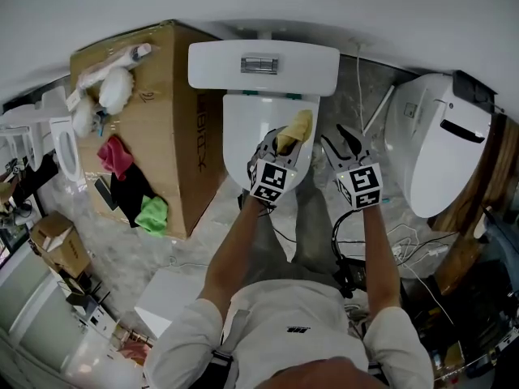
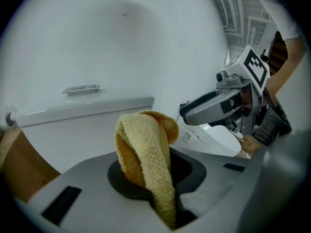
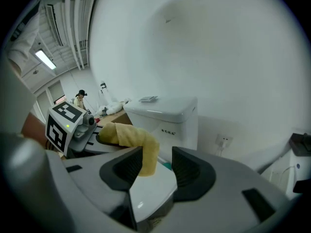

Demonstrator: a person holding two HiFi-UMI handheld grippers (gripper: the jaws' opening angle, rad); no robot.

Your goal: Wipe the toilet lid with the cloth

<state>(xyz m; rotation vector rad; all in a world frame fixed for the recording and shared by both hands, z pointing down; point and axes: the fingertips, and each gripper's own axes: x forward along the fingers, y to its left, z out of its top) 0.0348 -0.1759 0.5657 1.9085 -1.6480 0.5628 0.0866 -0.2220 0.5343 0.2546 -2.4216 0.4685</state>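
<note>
Left gripper was clamped on the yellow waffle-weave cloth, holding it over the white oval toilet lid. The cloth's free end pointed toward 12 o'clock, near the white cistern. Right gripper sat at 3 o'clock of the left one, off the lid's edge, jaws apart and gripping nothing.

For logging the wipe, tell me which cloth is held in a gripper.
The yellow cloth, clamped in the left gripper's jaws; the pink cloth, black cloth and green cloth lie on the cardboard box.
</note>
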